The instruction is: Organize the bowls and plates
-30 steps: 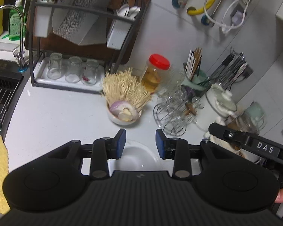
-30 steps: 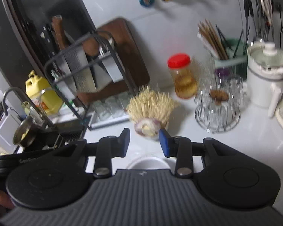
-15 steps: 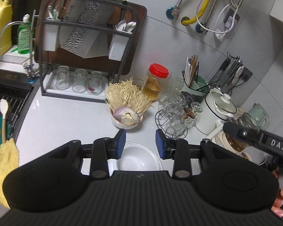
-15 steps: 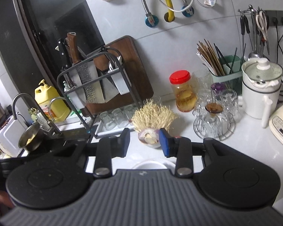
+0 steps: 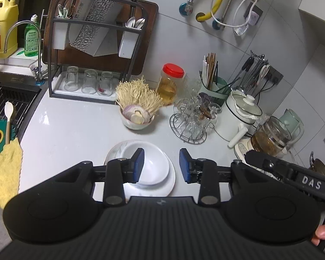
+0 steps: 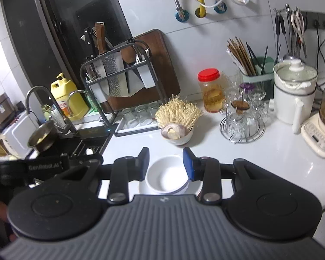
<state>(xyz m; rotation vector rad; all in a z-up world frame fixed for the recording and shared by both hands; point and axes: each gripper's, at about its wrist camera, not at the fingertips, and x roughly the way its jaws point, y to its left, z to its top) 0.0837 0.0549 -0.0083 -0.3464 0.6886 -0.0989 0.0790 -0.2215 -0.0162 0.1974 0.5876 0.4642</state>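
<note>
Because the shallow white ceramic bowl [image 5: 150, 164] sits nested on the round white plate [image 5: 162, 186] on the pale countertop [image 5: 71, 134], the pair looks already stacked; the left gripper [image 5: 161, 165] and right gripper [image 6: 166, 164] hover above, both part-open and empty, probably clear of the stack

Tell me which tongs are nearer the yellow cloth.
Left. The left tongs hover over the plate, with the yellow cloth beside them; the right tongs sit farther right.
</note>
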